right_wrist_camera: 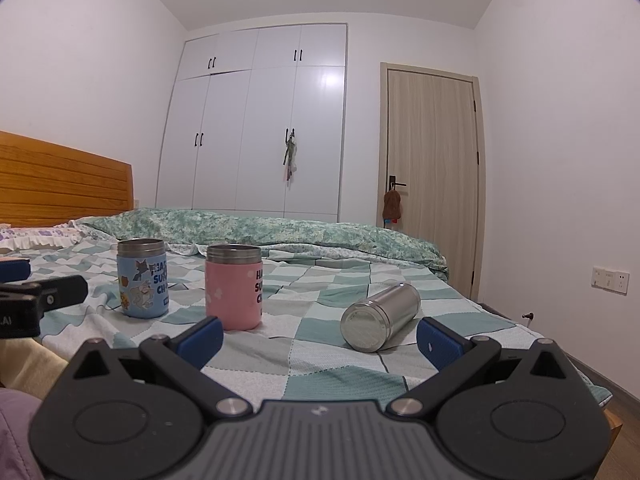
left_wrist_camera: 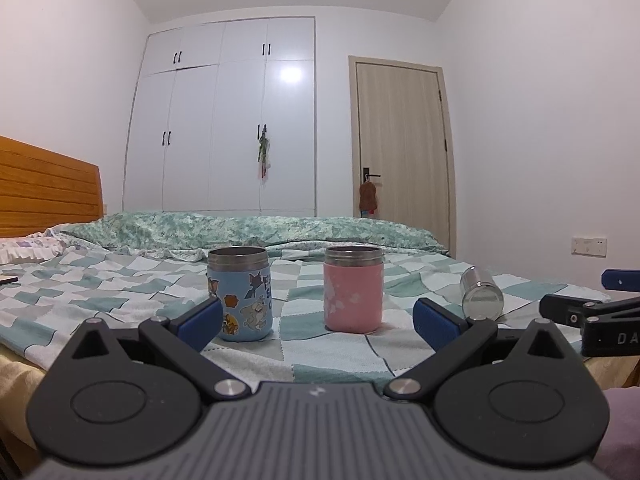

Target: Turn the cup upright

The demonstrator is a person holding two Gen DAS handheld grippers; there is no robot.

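A bare steel cup (right_wrist_camera: 380,317) lies on its side on the checked bed sheet (right_wrist_camera: 320,360), its flat end toward me; it also shows in the left wrist view (left_wrist_camera: 481,294) at the right. A blue cartoon cup (left_wrist_camera: 240,294) (right_wrist_camera: 143,278) and a pink cup (left_wrist_camera: 353,290) (right_wrist_camera: 234,286) stand upright. My right gripper (right_wrist_camera: 320,338) is open and empty, just short of the steel cup. My left gripper (left_wrist_camera: 318,320) is open and empty in front of the two upright cups. The right gripper's fingers (left_wrist_camera: 576,308) show at the left view's right edge.
A green floral quilt (right_wrist_camera: 260,226) lies bunched along the far side of the bed. A wooden headboard (right_wrist_camera: 60,184) is at the left. White wardrobe (right_wrist_camera: 256,128) and a door (right_wrist_camera: 432,168) stand behind. The bed's right edge (right_wrist_camera: 560,340) runs close to the steel cup.
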